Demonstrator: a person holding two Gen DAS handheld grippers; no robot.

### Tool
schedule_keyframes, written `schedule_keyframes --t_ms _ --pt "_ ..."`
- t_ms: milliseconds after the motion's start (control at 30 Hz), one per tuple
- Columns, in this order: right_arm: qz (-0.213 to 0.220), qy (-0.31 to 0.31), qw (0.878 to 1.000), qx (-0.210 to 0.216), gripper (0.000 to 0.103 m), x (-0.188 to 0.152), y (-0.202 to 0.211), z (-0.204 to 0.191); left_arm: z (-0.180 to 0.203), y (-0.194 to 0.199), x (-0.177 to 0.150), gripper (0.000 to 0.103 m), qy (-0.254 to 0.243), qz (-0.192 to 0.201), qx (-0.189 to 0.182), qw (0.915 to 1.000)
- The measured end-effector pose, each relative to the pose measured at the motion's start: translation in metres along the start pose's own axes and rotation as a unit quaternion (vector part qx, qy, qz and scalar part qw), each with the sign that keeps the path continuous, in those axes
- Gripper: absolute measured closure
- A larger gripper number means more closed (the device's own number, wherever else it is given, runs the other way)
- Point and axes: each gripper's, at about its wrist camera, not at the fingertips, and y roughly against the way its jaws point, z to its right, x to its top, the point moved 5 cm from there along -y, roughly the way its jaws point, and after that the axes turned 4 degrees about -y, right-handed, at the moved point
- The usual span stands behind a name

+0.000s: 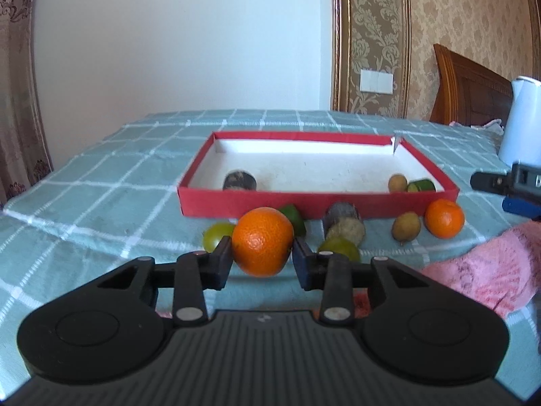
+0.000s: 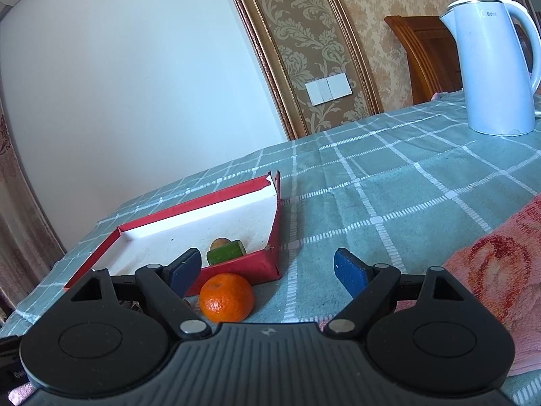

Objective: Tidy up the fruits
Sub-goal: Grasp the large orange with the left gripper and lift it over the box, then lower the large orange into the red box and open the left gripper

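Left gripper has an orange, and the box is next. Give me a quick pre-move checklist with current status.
1. Left gripper shut on the held orange, both fingers touching it: ok.
2. Orange lifted off the cloth: cannot tell.
3. Free floor space in the red box centre: ok.
4. Path to the box: its near wall must be cleared, so lift first: not ok yet.
5. Right gripper open, holding nothing, off to the side: ok.
6. Second orange beside the box corner, outside it: ok.
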Motion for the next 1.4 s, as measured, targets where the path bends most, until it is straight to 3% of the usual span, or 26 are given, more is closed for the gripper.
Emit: schedule_keyframes --t_ms 333,667,1100,1400 --pt "0.002 -0.001 1.0 -0.001 0.017 0.0 0.001 0.001 -0.006 -0.005 0.047 0.069 -0.015 0.035 0.017 0.9991" --pt "0.003 -0.001 1.0 -0.001 0.017 0.001 0.001 0.001 0.004 -0.066 0.077 0.069 -0.027 0.003 0.02 0.9994" --pt "0.001 -0.002 1.0 0.0 0.017 0.0 0.002 0.002 0.015 -0.125 0.077 0.068 -0.031 -0.045 0.015 0.9984" --pt "0.0 -0.003 1.0 0.004 0.017 0.0 0.0 0.001 0.015 -0.142 0.066 0.068 -0.035 -0.071 0.02 0.9967"
